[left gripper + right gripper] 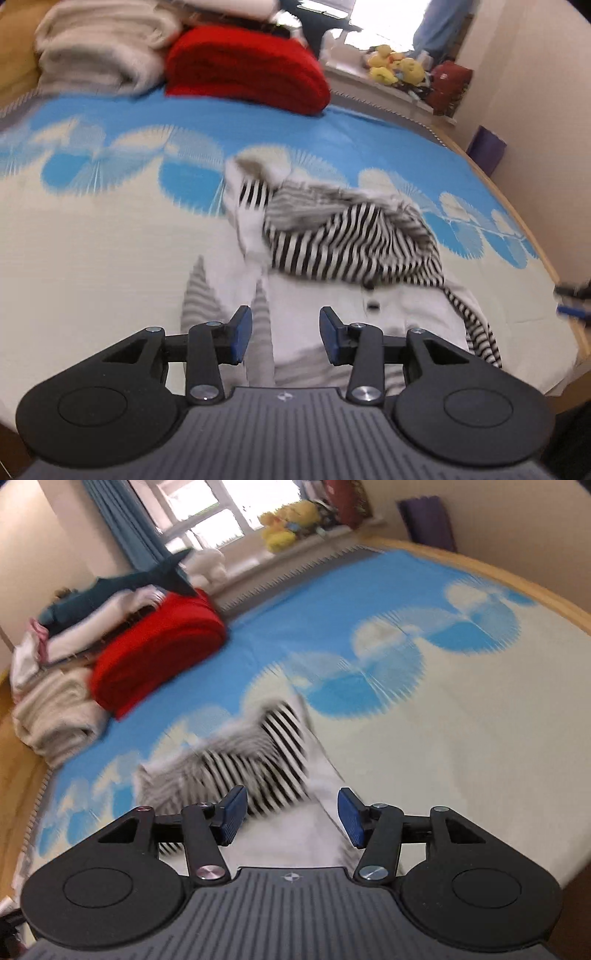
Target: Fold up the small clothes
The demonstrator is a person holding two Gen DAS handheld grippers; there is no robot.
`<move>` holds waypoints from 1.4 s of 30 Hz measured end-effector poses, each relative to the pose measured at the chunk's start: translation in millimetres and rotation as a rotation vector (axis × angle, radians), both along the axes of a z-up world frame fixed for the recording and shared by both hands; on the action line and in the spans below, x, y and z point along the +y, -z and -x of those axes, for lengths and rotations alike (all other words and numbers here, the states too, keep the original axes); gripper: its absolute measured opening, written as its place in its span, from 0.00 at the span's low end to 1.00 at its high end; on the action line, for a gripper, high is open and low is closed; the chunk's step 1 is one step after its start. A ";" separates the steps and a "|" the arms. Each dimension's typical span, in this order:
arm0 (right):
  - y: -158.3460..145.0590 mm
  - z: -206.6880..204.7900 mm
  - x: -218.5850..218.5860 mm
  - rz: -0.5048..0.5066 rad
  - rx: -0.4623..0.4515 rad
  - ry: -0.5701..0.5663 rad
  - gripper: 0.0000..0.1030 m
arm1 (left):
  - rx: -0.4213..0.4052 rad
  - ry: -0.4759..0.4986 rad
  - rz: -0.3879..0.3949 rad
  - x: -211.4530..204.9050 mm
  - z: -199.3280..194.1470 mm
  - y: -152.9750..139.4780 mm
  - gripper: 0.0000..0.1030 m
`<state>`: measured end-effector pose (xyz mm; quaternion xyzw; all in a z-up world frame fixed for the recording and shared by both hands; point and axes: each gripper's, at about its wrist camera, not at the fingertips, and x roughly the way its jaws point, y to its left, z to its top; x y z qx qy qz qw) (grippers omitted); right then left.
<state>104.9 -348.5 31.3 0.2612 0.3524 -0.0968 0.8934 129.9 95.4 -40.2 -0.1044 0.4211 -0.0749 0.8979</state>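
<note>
A small white garment with black-and-white striped parts [343, 236] lies crumpled on the bed, its white body with a small dark button nearest me. My left gripper [285, 338] is open and empty, just above the garment's near white edge. In the right wrist view the same garment [258, 760] lies ahead, blurred by motion. My right gripper [291, 818] is open and empty, over the garment's white part.
The bed has a blue and cream patterned cover [110, 229]. A folded red blanket [247, 70] and cream towels [99, 55] are piled at its far end. Yellow plush toys [395, 66] sit on the windowsill. A wooden bed edge [517, 587] runs along the right.
</note>
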 end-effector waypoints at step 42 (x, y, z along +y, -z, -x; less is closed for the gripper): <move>131.2 46.4 3.3 -0.099 0.296 0.095 0.10 | 0.319 -0.176 0.088 10.2 35.2 90.2 0.07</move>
